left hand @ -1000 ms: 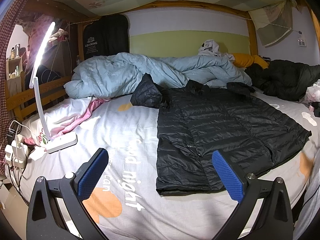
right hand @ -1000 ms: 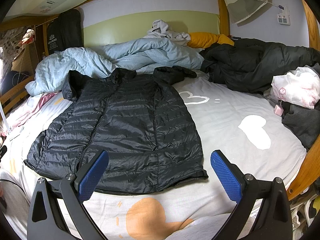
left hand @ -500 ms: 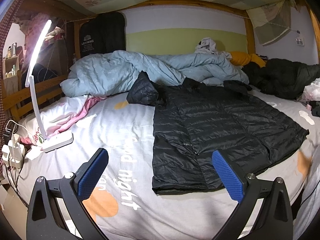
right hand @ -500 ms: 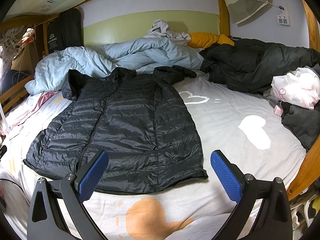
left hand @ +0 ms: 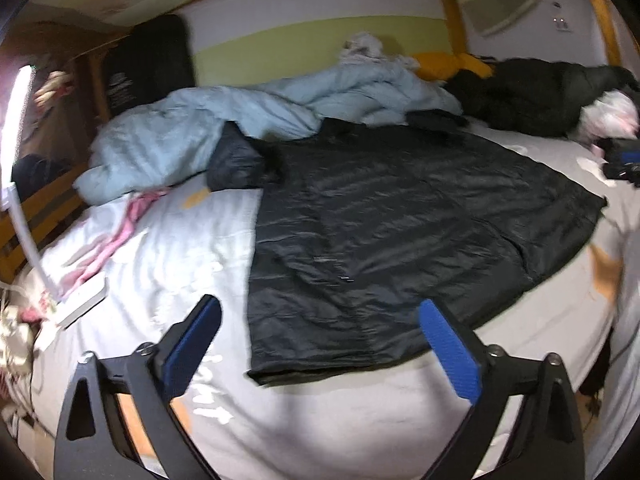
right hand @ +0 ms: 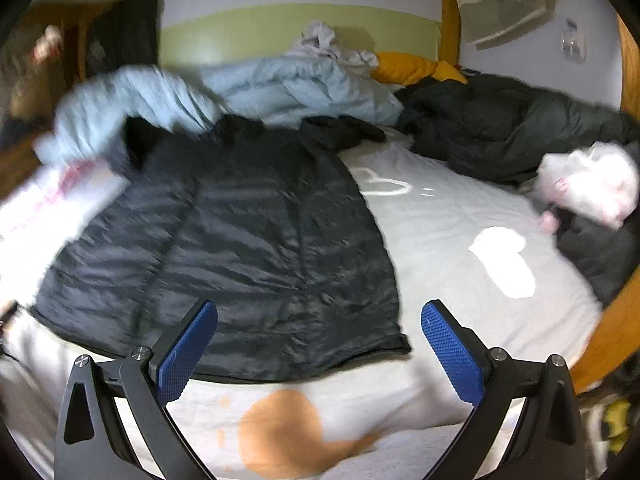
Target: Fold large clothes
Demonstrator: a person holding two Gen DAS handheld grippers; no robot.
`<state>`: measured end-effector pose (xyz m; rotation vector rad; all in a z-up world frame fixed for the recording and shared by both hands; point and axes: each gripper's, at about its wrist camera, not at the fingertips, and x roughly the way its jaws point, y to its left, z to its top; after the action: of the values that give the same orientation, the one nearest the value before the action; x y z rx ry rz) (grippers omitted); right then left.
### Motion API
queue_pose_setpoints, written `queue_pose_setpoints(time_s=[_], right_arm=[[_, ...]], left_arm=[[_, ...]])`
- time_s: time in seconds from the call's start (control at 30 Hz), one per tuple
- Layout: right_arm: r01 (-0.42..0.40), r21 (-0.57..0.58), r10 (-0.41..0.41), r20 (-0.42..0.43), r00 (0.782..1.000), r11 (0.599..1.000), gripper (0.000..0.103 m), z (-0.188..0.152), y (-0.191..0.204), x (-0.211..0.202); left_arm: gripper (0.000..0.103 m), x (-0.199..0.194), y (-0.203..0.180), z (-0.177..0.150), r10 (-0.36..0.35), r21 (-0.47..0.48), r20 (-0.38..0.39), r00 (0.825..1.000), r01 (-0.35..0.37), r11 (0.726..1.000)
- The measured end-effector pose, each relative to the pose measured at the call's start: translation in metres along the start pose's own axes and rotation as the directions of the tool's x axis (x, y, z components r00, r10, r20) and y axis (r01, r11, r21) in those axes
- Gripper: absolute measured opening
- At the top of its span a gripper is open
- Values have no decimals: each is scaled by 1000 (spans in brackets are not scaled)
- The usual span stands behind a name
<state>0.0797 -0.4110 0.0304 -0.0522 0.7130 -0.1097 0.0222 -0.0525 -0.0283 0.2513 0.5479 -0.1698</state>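
At far left, a white desk lamp [left hand: 24, 216] stands at the bed's edge. A light-blue duvet [left hand: 224, 128] is heaped at the head of the bed [left hand: 168, 248]. The left gripper [left hand: 320, 316] hovers above the sheet, jaws wide and empty, its blue pads [left hand: 450, 354] framing the jacket's lower left corner. The black down jacket [right hand: 240, 248] lies flat, front up, hem toward the cameras. The right gripper [right hand: 320, 316] hovers over the hem's right corner, jaws wide, holding nothing. A dark coat [right hand: 500, 128] lies bunched at right, a white bundle [right hand: 592, 184] just beside it.
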Motion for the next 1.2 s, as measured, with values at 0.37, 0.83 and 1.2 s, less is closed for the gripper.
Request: queue_pose_setpoints(time_s=[0.37, 0.83, 1.2], right_arm=[[-207, -541, 96, -226, 969, 815, 94, -15, 80, 26], [-249, -636, 62, -301, 952, 730, 87, -69, 88, 73], [194, -762, -270, 27, 963, 617, 72, -60, 84, 86]], left_arm=[[70, 36, -57, 15, -196, 244, -250, 948, 258, 935], [61, 69, -80, -16, -72, 291, -340, 938, 178, 940], [13, 83, -30, -8, 120, 197, -302, 946, -61, 979]])
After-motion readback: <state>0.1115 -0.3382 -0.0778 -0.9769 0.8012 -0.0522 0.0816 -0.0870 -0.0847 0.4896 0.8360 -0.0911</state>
